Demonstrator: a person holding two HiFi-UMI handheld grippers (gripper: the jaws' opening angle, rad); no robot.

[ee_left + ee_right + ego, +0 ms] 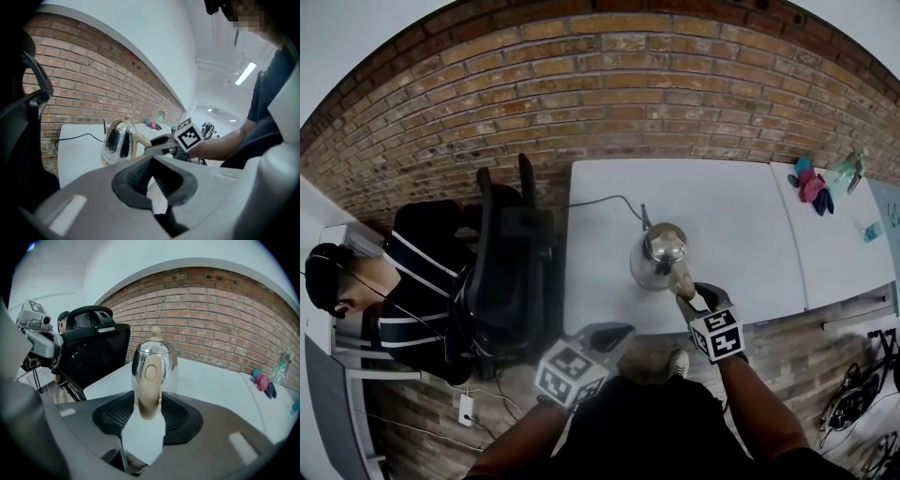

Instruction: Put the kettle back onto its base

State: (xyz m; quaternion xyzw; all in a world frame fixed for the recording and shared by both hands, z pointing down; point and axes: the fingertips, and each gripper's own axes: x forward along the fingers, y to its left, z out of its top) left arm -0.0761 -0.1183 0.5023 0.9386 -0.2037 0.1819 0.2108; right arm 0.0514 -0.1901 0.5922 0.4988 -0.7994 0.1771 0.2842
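kettle: shiny steel kettle (661, 251) with a round knob lid and a cream handle (149, 390), upright on the white table (731, 206), near its front edge
base: can't tell a separate base under the kettle; black cord (602, 200) runs across the table to its foot
handle: points toward the person, lower end hangs between the right jaws
right gripper (149, 409): jaws wide apart, handle sits in the gap, pads off it, no grip
right gripper place: just in front of the kettle, angled down over the table edge
left gripper (151, 160): jaw tips meet, nothing between them
left gripper place: off the table, below its front-left corner, well apart from the kettle
left of table: black office chair (511, 272) pushed against the table side; seated person in a dark striped top (417, 281) beyond it
behind: red brick wall (628, 84)
second table: pink and blue cloth items (812, 186) on the adjoining white top, far right
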